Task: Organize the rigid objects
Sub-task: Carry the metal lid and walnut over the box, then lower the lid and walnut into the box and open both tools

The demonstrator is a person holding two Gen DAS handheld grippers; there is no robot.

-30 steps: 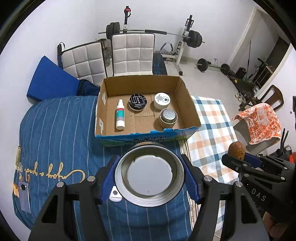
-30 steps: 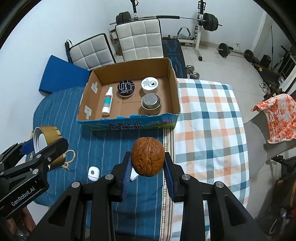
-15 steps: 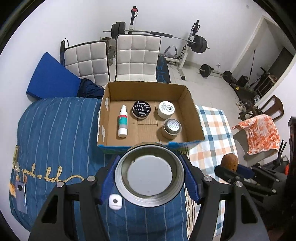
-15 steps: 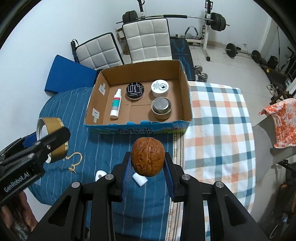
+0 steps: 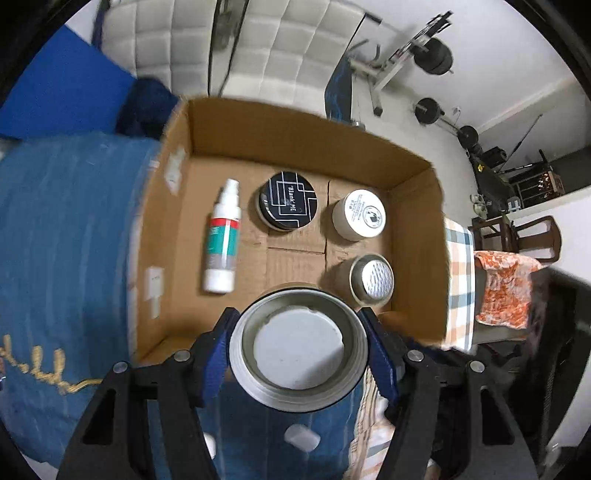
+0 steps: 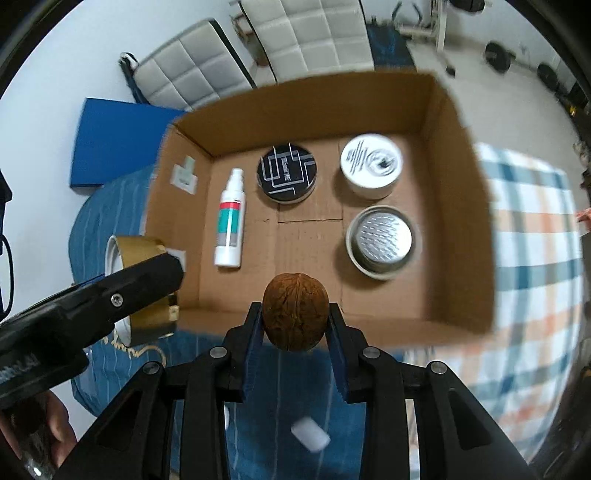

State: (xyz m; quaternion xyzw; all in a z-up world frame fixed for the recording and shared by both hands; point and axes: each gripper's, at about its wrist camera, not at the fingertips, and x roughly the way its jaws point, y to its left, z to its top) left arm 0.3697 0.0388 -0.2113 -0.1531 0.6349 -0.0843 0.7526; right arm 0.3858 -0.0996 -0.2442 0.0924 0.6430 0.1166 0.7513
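Observation:
My left gripper (image 5: pixel 299 347) is shut on a round gold-sided tin (image 5: pixel 298 348), seen bottom-up, above the near wall of the cardboard box (image 5: pixel 306 122). In the right wrist view that tin (image 6: pixel 142 254) hangs at the box's left near corner. My right gripper (image 6: pixel 295 314) is shut on a brown walnut (image 6: pixel 294 311) over the box's near edge (image 6: pixel 369 326). Inside the box lie a white spray bottle (image 6: pixel 231 218), a black round tin (image 6: pixel 286 173), a white jar (image 6: pixel 370 163) and a silver-lidded tin (image 6: pixel 382 240).
The box sits on a bed with a blue striped cover (image 5: pixel 62 229) and a plaid sheet (image 6: pixel 535 236). Small white items (image 6: pixel 309 437) lie on the cover below the grippers. White padded chairs (image 6: pixel 306 33), a blue mat (image 6: pixel 114 136) and gym weights stand behind. A hand (image 6: pixel 44 435) holds the left gripper.
Both grippers have moved forward and down toward the box, which now fills the views. The tin and the walnut stay gripped. The view is motion-blurred.

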